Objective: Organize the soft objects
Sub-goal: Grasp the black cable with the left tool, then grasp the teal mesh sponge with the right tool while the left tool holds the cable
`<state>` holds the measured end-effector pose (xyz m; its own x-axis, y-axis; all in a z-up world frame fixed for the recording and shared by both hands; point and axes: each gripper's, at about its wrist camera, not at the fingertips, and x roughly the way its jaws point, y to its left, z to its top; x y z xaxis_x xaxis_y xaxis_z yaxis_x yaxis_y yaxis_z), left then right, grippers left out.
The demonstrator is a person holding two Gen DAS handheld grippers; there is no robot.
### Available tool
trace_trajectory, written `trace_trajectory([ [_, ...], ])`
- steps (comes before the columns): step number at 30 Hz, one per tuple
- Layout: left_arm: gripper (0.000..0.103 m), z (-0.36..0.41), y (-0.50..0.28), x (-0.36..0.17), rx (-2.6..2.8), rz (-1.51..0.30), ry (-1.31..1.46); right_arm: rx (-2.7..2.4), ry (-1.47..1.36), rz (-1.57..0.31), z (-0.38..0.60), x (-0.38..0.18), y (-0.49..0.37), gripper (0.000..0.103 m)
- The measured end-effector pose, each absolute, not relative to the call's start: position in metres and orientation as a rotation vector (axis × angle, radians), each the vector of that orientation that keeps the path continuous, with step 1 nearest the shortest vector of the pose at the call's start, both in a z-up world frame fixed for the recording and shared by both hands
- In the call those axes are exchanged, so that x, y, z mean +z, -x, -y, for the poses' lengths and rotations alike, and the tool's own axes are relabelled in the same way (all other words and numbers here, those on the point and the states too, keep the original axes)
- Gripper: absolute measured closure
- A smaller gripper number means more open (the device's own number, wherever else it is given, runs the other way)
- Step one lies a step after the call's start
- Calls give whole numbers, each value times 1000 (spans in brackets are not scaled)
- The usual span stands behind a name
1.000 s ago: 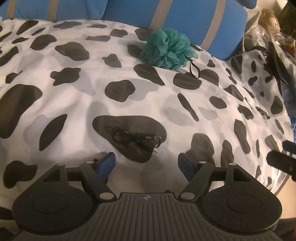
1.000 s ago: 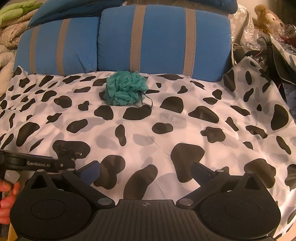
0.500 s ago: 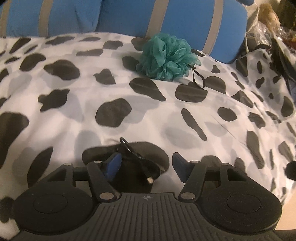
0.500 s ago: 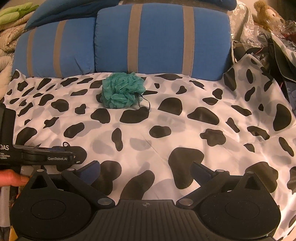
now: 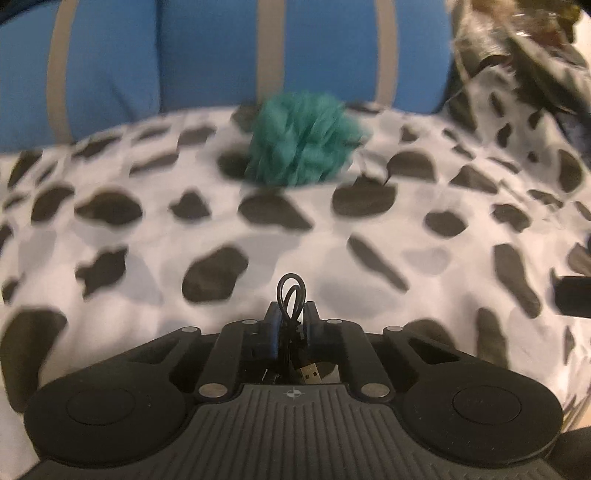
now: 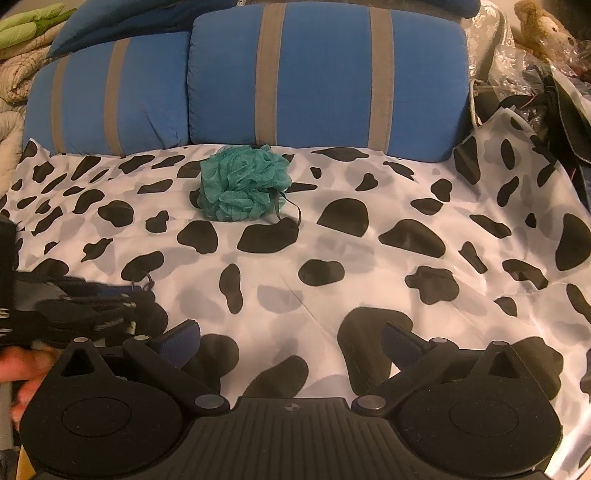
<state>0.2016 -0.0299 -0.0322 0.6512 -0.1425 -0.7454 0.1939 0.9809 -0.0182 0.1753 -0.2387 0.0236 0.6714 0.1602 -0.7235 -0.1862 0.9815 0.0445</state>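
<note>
My left gripper (image 5: 291, 314) is shut on a coiled black USB cable (image 5: 291, 291); its loops stick up between the fingertips and its plug hangs below. The gripper is lifted a little above the cow-print sheet (image 5: 369, 236). A teal bath pouf (image 5: 301, 142) with a black cord lies at the back of the sheet, near the blue cushions. My right gripper (image 6: 290, 339) is open and empty over the front of the sheet (image 6: 369, 258). The pouf (image 6: 243, 182) lies far ahead of it. The left gripper (image 6: 110, 295) with the cable shows at the left.
Blue cushions with grey stripes (image 6: 325, 77) stand behind the sheet. Cluttered bags and a plush toy (image 6: 539, 26) sit at the right. Folded bedding (image 6: 22, 55) lies at the far left.
My left gripper has closed on the black cable and lifted it off the sheet, tilting toward the pouf. My right gripper has barely moved and stays open.
</note>
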Motion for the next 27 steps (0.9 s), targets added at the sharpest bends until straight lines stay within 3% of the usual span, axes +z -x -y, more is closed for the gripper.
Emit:
trace_trajectory([
  [12,92,16,-185,18,-212,-794,-51,215,67,-785,227,22,-192,0],
  [27,92,-20,-204,22,-108,-891,43,265,148,-709,201,12,-232,1],
])
